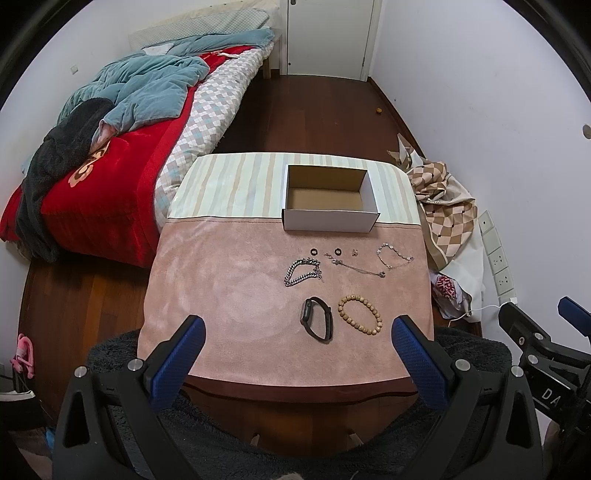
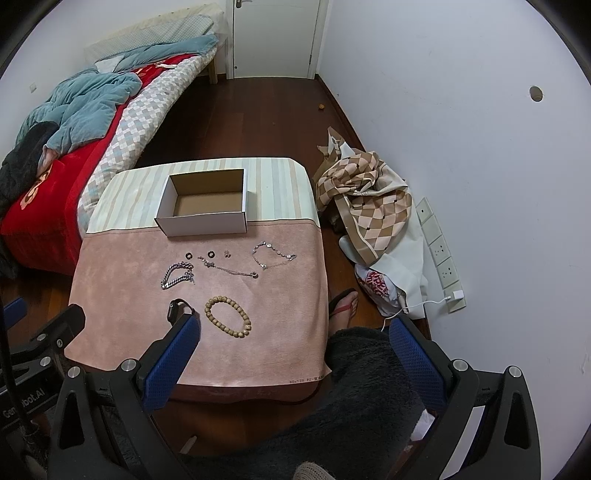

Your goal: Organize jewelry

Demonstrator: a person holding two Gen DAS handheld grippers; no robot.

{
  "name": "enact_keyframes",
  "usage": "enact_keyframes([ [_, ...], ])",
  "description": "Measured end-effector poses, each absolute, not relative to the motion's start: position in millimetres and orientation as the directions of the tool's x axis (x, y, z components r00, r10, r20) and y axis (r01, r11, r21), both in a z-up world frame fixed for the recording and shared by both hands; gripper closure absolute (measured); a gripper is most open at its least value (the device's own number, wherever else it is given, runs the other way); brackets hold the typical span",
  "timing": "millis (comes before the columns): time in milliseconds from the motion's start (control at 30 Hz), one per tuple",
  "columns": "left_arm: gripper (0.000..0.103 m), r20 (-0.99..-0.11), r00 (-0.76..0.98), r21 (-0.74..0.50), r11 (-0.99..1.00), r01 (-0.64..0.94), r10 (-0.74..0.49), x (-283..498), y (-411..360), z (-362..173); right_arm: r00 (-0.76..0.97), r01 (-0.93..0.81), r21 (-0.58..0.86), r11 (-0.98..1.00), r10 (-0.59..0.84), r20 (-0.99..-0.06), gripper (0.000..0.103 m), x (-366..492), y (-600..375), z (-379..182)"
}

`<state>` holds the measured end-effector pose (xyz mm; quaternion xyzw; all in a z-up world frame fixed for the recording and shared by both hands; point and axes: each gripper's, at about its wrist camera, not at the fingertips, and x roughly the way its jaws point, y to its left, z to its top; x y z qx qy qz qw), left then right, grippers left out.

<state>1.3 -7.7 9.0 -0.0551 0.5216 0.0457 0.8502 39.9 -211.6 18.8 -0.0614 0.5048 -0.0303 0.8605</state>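
Observation:
An empty white cardboard box (image 1: 328, 218) (image 2: 205, 225) stands at the back of the cloth-covered table (image 1: 229, 295) (image 2: 122, 295). In front of it lie small dark rings (image 1: 314, 251), a thin chain (image 1: 356, 266) (image 2: 229, 268), a silver link bracelet (image 1: 393, 255) (image 2: 273, 254), a chunky silver chain (image 1: 301, 272) (image 2: 177, 277), a black watch band (image 1: 317, 319) (image 2: 176, 308) and a wooden bead bracelet (image 1: 360, 314) (image 2: 228, 316). My left gripper (image 1: 297, 345) hangs open over the table's near edge. My right gripper (image 2: 293, 345) is open too, its left finger in front of the watch band.
A bed (image 1: 110, 155) with red and teal bedding lies left of the table. A checked cloth heap (image 2: 365, 199) and wall sockets (image 2: 441, 254) are on the right. A person's foot in a sandal (image 2: 343, 304) rests by the table. A door (image 1: 328, 33) stands at the back.

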Motion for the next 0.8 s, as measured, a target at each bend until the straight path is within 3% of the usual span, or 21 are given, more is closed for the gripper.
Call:
enact_keyframes([
  [800,0.0,-0.892,0.452,-0.048,0.99,-0.134,0.018,2.8,-8.1,11.0,0.508,-0.009,-0.14,0.99,-0.116,-0.853,0.0,41.2,-215.8,29.3],
])
